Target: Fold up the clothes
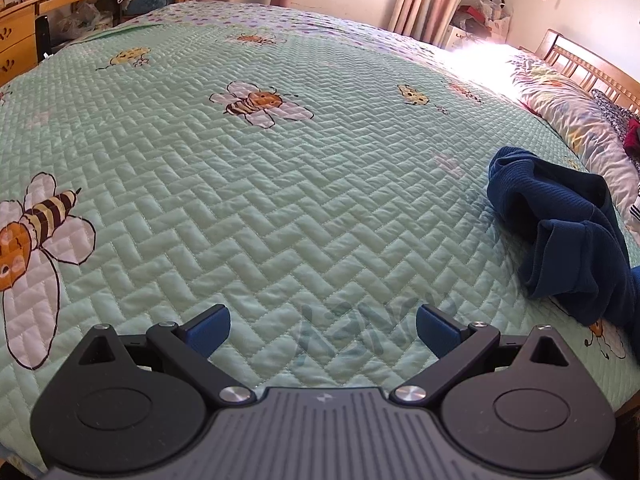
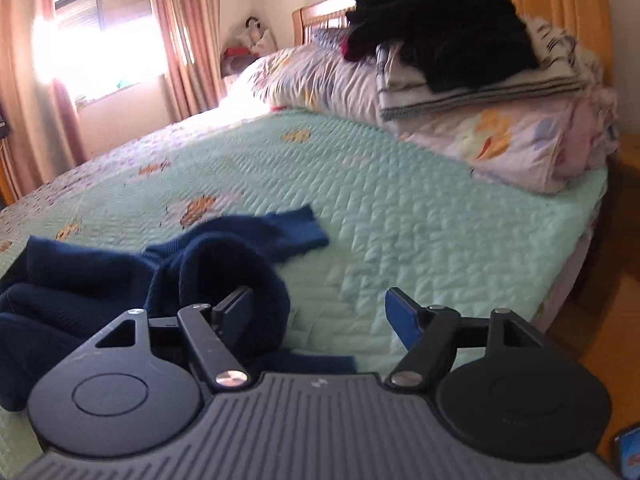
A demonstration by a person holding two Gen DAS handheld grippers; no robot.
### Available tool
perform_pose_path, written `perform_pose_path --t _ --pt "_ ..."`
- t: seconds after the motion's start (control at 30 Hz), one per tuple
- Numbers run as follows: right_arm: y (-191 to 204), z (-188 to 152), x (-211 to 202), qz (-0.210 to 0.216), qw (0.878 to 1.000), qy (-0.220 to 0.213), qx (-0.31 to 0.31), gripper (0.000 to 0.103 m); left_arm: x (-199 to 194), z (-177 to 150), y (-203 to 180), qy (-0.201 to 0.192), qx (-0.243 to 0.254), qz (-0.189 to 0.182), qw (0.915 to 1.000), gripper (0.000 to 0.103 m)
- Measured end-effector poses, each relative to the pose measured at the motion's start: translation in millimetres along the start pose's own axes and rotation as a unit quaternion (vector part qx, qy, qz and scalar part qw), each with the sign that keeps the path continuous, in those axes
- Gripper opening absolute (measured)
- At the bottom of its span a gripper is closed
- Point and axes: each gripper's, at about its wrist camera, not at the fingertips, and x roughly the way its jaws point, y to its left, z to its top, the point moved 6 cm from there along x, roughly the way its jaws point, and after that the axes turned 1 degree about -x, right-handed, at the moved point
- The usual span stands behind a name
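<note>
Sweater (image 2: 120, 280), dark blue, lies in a loose heap on the green quilt (image 2: 400, 220): lower left of the right wrist view, right edge of the left wrist view. It is bunched and not flat, one sleeve reaching out toward the middle of the frame, so I judge it is not folded now. The right gripper (image 2: 320, 316) hangs low just beside the heap with its jaws wide and nothing between them, probably placed so to take an edge. The left gripper (image 1: 323, 330), jaws wide and empty too, looks over bare quilt, maybe where the cloth can be spread. Folded bedding (image 2: 500, 80) is stacked at the headboard, upper right.
</note>
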Motion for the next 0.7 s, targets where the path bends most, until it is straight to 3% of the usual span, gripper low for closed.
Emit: perform_pose_path --t 0.17,0.27,0.53,0.7 --pt "41 15 -25 0.106 0.991 -0.06 -0.047 0.077 1 -3 -3 0.002 0.006 -0.005 1.0 0.1" --pt "82 11 -21 0.174 0.979 -0.047 -0.097 0.087 -1 -4 -5 0.001 0.01 -0.006 0.9999 0.1" --pt "147 10 37 0.19 0.963 -0.016 -0.192 0.087 3 -5 -3 0.006 0.015 0.002 0.9999 0.1" --pt "178 6 56 0.212 0.941 0.002 -0.264 0.088 13 -6 -5 0.017 0.018 0.008 0.9997 0.1"
